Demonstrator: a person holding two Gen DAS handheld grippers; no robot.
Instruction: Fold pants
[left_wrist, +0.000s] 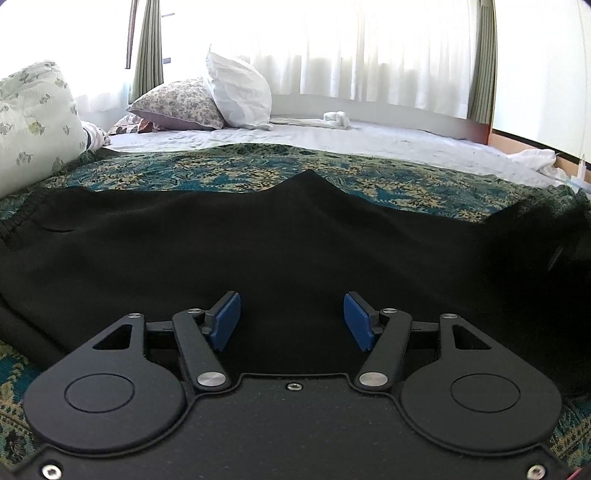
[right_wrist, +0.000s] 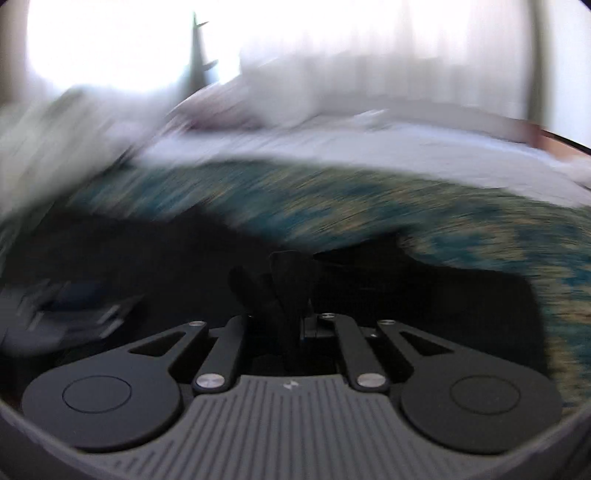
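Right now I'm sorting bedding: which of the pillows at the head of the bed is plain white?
The plain white pillow stands upright, leaning on the small-flowered pillow. The big pillow far left is pale green with leaf prints.

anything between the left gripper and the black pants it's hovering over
Nothing visible. The left gripper has its blue pads apart with only the black pants between and ahead of them. The pillows sit far back on the bed.
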